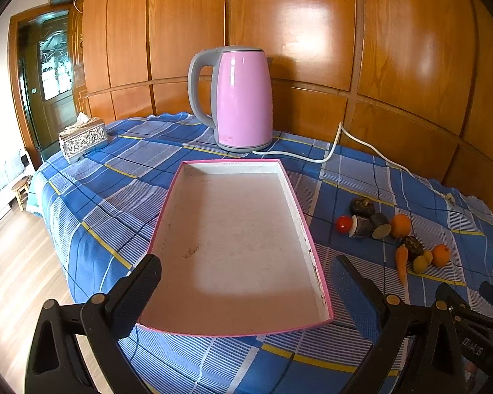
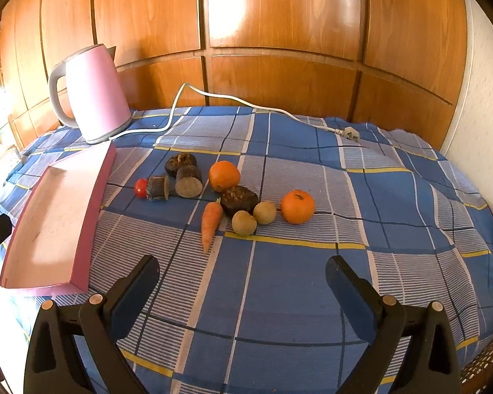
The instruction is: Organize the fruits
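A shallow pink-rimmed tray (image 1: 287,177) (image 2: 98,184) lies on the blue checked tablecloth with nothing in it. Right of it sits a loose cluster: two oranges (image 2: 224,175) (image 2: 297,206), a carrot (image 2: 210,221), a small red tomato (image 2: 141,187), two yellow-green round fruits (image 2: 244,222) and several dark brown chunks (image 2: 240,198). The same cluster shows in the left wrist view around the orange (image 1: 400,225). My left gripper (image 1: 243,274) hovers open over the tray's near end. My right gripper (image 2: 243,274) is open, short of the carrot, holding nothing.
A pink electric kettle (image 1: 241,98) (image 2: 94,95) stands behind the tray; its white cord (image 2: 233,101) trails across the cloth to a loose plug (image 2: 350,133). A patterned tissue box (image 1: 82,139) sits at the far left. Wooden panelling backs the table; the floor drops away left.
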